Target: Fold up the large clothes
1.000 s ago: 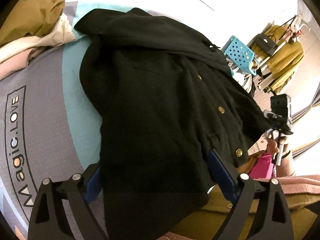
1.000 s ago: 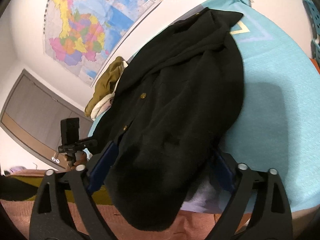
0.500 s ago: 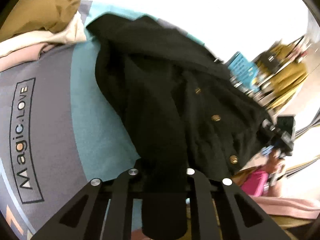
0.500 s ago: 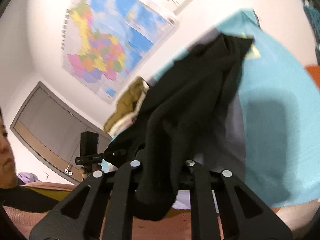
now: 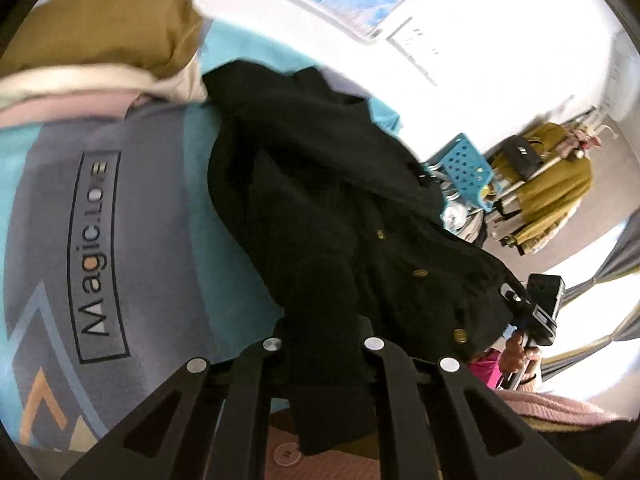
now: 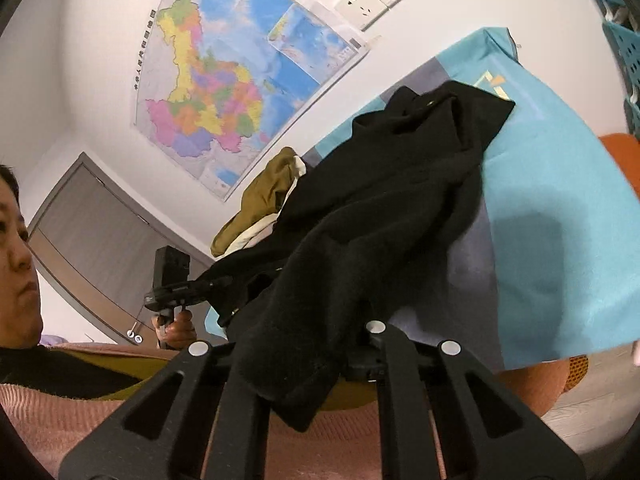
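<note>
Had both the left gripper (image 5: 322, 344) and right gripper (image 6: 292, 344) clamped tight on the near hem of the black coat (image 5: 340, 216), the rest draped ahead over the blue mat (image 5: 160, 216); best lifted level, evenly, then carried forward.

two black tools, left tool (image 5: 324, 344) and right tool (image 6: 296, 344), with slotted arms and round silver screws; person wears a ribbed pink sleeve (image 6: 60, 412)
</note>
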